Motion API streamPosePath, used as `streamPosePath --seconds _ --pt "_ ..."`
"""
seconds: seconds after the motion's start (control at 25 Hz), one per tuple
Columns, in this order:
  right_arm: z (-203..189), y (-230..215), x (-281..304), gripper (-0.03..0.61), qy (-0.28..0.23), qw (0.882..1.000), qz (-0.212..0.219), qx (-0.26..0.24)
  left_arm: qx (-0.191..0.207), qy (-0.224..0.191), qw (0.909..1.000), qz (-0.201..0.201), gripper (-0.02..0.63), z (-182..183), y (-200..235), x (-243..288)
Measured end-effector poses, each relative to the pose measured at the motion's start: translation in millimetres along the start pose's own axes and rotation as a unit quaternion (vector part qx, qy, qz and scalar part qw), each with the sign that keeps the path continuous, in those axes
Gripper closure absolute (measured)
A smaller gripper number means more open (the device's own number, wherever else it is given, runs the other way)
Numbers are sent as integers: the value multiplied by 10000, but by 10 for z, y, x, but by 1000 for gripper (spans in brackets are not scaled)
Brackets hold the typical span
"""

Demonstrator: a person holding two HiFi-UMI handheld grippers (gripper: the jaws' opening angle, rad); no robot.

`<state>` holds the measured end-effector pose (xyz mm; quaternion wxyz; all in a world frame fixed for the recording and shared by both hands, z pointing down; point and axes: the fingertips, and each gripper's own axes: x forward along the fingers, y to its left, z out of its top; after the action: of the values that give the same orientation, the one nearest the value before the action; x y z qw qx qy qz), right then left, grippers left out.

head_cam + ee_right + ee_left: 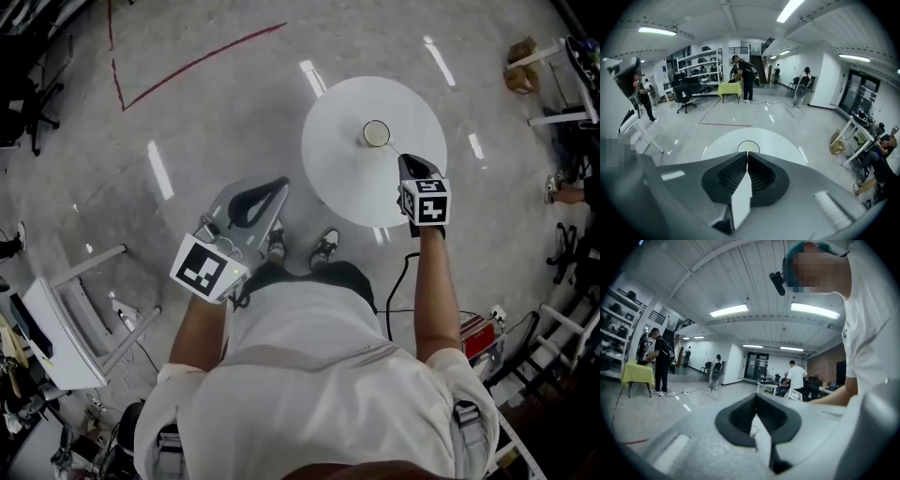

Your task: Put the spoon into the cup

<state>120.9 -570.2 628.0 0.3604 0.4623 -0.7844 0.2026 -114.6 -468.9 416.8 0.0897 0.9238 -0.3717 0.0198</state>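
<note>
A small round cup (pixel 376 134) stands near the middle of the round white table (pixel 337 183). My right gripper (pixel 403 159) is over the table just right of the cup, with its jaws shut. A thin pale spoon (pixel 392 147) runs from the jaw tips to the cup's rim. In the right gripper view the cup (pixel 748 146) sits just beyond the closed tips of the right gripper (pixel 746 154), and the spoon is hidden by the jaws. My left gripper (pixel 278 186) hangs off the table's left side, shut on nothing. In its own view the left gripper (pixel 756 397) tilts upward.
A white chair frame (pixel 70 314) stands at the lower left of the floor. Red tape lines (pixel 192 64) mark the floor beyond the table. Racks and a cardboard box (pixel 522 64) stand at the right. People stand far off by a yellow-covered table (pixel 730 88).
</note>
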Motion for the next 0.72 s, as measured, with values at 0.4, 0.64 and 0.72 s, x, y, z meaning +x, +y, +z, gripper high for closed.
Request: streamPosePath --seconds 0.4,0.64,0.72 --pt "-137 32 1018 566 837 9963 151 -158 -75 105 9994 318 612 -177 487 49" --pt "-95 -39 1053 521 780 9969 62 -23 -194 122 9992 340 612 -185 580 104" --pt "-18 -6 987 500 628 9980 64 42 -201 132 9993 303 612 -180 596 81"
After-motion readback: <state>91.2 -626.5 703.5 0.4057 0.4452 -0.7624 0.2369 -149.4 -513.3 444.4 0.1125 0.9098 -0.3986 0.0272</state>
